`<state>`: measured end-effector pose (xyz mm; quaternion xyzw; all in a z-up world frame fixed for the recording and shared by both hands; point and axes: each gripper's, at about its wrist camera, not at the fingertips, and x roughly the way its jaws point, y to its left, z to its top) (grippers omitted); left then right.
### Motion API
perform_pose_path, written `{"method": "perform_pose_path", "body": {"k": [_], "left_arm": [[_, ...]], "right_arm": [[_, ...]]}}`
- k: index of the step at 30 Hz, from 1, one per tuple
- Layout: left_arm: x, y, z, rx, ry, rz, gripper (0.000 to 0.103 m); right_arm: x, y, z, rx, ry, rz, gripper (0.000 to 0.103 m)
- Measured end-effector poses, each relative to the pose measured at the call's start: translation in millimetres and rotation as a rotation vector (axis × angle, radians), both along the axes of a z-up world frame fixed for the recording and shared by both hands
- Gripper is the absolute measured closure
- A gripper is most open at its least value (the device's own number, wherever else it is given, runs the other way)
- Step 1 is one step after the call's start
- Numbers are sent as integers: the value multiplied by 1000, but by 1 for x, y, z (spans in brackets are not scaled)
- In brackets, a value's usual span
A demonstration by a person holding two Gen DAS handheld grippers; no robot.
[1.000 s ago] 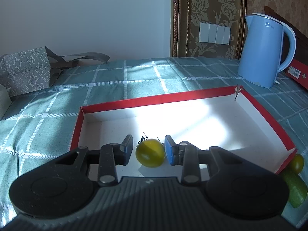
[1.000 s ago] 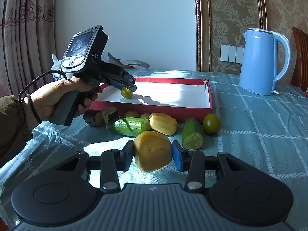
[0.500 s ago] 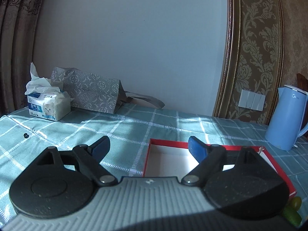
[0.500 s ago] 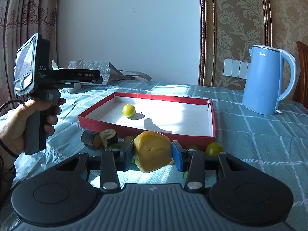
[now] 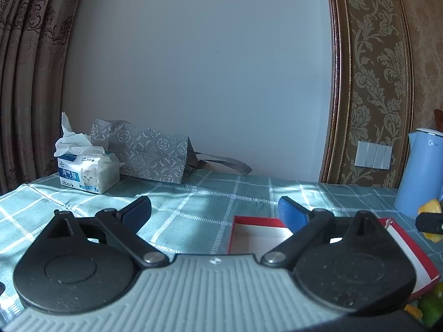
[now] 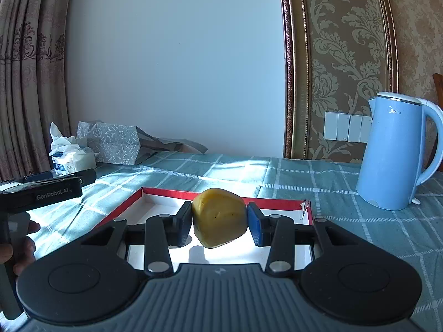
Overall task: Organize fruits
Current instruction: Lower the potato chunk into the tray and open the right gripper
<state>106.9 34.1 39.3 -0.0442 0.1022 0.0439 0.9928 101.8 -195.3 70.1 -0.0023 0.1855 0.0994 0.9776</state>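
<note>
My right gripper (image 6: 219, 221) is shut on a yellow fruit (image 6: 219, 218) and holds it above the red-rimmed white tray (image 6: 166, 192). My left gripper (image 5: 214, 210) is open and empty, raised left of the tray (image 5: 250, 220). The yellow fruit also shows at the right edge of the left wrist view (image 5: 430, 209). Green fruits (image 5: 430, 305) lie on the cloth by the tray's near corner. The small green fruit placed in the tray is hidden behind my right gripper. The left gripper's body (image 6: 47, 191) shows at the left of the right wrist view.
A blue electric kettle (image 6: 393, 155) stands at the back right. A tissue pack (image 5: 87, 170) and a grey patterned bag (image 5: 149, 155) stand at the back left by the wall. The table has a teal checked cloth (image 5: 193, 207).
My left gripper let go of the small green fruit in the tray, opened and drew back to the left. My right gripper lifted the yellow fruit from the cloth over the tray.
</note>
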Motion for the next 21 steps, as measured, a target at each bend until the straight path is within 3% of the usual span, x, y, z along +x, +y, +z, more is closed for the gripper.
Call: {"method": "perform_pose_path", "body": {"k": [10, 15, 21], "left_arm": [[2, -2, -2, -7, 17, -2, 4], [4, 1, -3, -15, 32, -1, 3], [3, -4, -5, 27, 25, 9, 0]], "right_arm": [[94, -20, -37, -30, 143, -134, 61], [106, -34, -55, -6, 211, -161, 61], [108, -36, -57, 2, 237, -170, 60]]}}
